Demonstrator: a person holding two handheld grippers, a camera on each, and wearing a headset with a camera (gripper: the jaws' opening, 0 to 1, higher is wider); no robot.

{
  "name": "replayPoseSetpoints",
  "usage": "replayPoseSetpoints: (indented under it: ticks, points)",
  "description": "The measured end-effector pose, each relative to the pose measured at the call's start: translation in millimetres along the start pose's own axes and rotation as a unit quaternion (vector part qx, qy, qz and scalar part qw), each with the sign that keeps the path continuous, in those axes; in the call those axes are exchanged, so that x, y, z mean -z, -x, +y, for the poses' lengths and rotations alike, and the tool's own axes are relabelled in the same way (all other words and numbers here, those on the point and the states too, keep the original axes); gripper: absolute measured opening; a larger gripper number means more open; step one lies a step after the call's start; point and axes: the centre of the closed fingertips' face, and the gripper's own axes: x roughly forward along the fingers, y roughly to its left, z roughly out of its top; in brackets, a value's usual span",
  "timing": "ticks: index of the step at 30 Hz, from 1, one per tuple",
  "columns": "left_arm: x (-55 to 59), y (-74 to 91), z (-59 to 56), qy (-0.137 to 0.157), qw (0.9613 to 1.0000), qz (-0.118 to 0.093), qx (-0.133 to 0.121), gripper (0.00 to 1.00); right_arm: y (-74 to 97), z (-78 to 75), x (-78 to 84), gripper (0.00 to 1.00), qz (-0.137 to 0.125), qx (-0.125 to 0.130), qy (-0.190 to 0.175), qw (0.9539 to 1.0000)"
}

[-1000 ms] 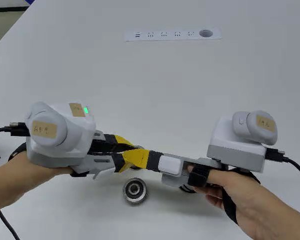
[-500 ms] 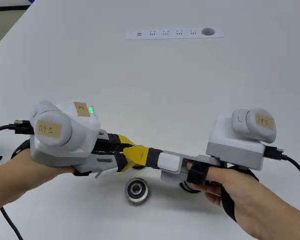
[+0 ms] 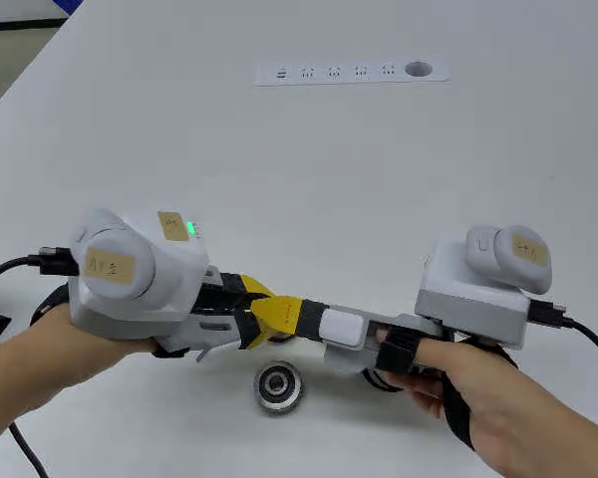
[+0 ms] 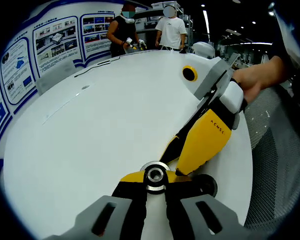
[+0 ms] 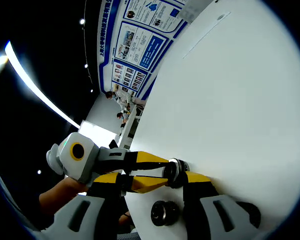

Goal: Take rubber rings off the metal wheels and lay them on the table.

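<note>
Left claw (image 4: 155, 181): jaws closed on a metal wheel (image 4: 155, 175), yellow tips pressed to either side of it and the hub facing the left gripper view. The wheel is held just above the white worktop (image 3: 309, 189), near its front edge.

Right claw (image 5: 172, 179): comes in from the opposite side and meets the same wheel. In the right gripper view its jaws stand on either side of the wheel, and the yellow tip on the right-hand side is against the rim. I cannot tell whether this claw is actually pinching (the other claw's yellow jaw covers the far tip).

In the head view the two claws meet tip to tip, low over the worktop, between the left hand (image 3: 70, 344) and the right hand (image 3: 478, 383).

A second wheel (image 3: 279, 386) lies flat on the worktop just in front of that meeting point, apart from both claws. Its outer band is dark and its centre is bright metal.

A power strip (image 3: 351, 72) is set into the far side of the worktop, well apart from the work.
</note>
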Motion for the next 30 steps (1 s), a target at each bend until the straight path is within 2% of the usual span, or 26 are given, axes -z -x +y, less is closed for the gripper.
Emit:
replayPoseSetpoints:
  ticks: [2, 7, 12, 18, 21, 23, 25, 30]
  points:
    - [-0.1, -0.1, -0.4, 0.001, 1.0000, -0.001, 0.000, 0.13, 1.2, -0.7, -0.9, 0.50, -0.004, -0.006, -0.015, 0.9999]
    - [-0.5, -0.4, -1.4, 0.000, 1.0000, 0.000, 0.000, 0.13, 3.6, -0.7, -1.4, 0.47, -0.009, -0.008, -0.024, 0.9997]
    - [-0.5, -0.5, -2.2, -0.001, 1.0000, 0.001, 0.002, 0.13, 5.0, -0.1, -0.1, 0.46, -0.005, -0.009, -0.011, 0.9999]
    - [0.1, -0.6, -2.3, -0.004, 1.0000, 0.002, 0.003, 0.13, 7.1, -4.0, -0.2, 0.36, -0.006, -0.002, -0.003, 1.0000]
    - [0.5, -0.6, -1.9, -0.003, 1.0000, 0.002, 0.003, 0.13, 7.3, -10.9, -0.4, 0.29, -0.005, 0.016, -0.002, 0.9999]
    - [0.7, -0.7, -1.6, -0.003, 1.0000, 0.002, 0.003, 0.13, 7.5, -21.4, 0.5, 0.19, -0.004, 0.038, -0.017, 0.9991]
    - [1.1, -0.8, -1.4, -0.004, 1.0000, 0.002, 0.004, 0.13, 7.1, -29.2, 0.8, 0.09, -0.002, 0.046, -0.025, 0.9986]
    - [1.4, -0.9, -1.3, -0.005, 1.0000, 0.003, 0.005, 0.13, 6.7, -29.9, 1.1, 0.03, 0.003, 0.058, -0.017, 0.9982]
